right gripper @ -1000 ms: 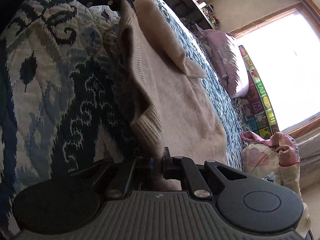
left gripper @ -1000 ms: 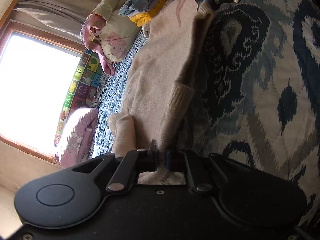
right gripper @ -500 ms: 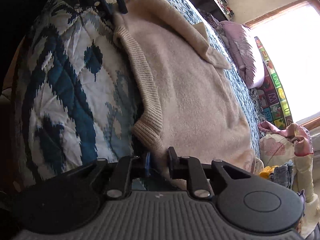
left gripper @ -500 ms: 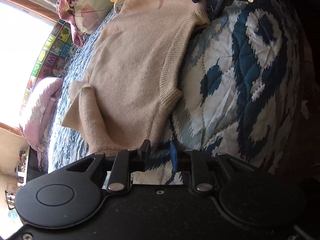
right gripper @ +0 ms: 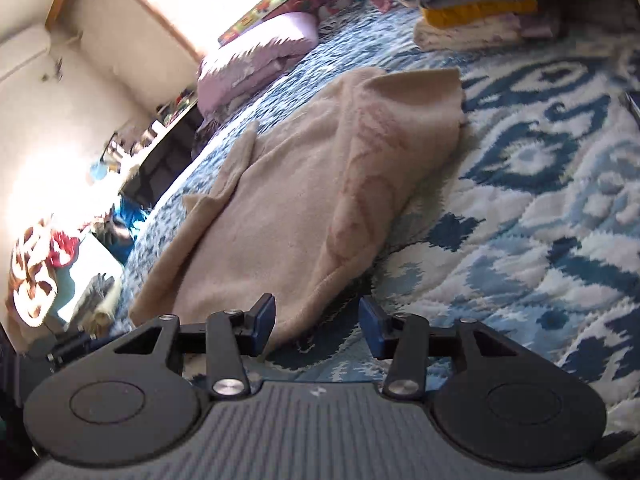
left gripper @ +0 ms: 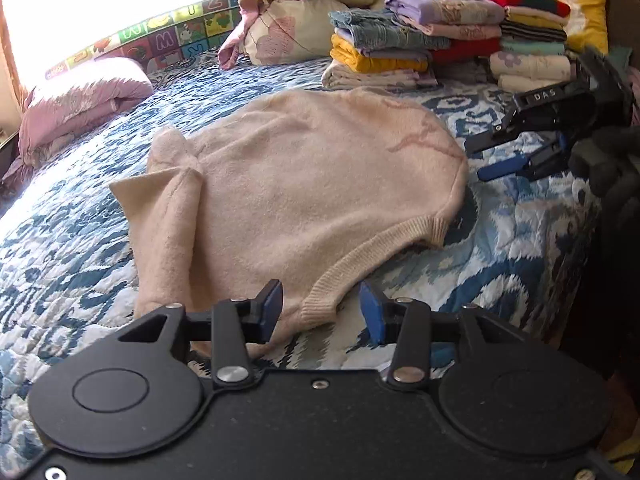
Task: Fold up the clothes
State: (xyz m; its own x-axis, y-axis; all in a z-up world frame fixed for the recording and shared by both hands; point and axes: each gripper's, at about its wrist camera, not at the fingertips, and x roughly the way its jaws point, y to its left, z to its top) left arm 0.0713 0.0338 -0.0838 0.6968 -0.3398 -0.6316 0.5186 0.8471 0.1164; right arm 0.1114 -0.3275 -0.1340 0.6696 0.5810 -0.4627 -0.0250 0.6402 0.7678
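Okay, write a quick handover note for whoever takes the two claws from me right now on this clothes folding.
Left claw: jaws opening, pads off the cloth, the sweater's ribbed hem corner lying loose between them.
Right claw: jaws opening too, holding nothing, at the sweater's near edge.
Sweater: beige, spread on the blue patterned quilt, one sleeve folded in across the body.
Folded stacks sit at the far end of the bed by the pillows.
Done: sweater laid out, one sleeve in.
Left: fold the sweater further, probably down to stack size, then add it to the stacks.
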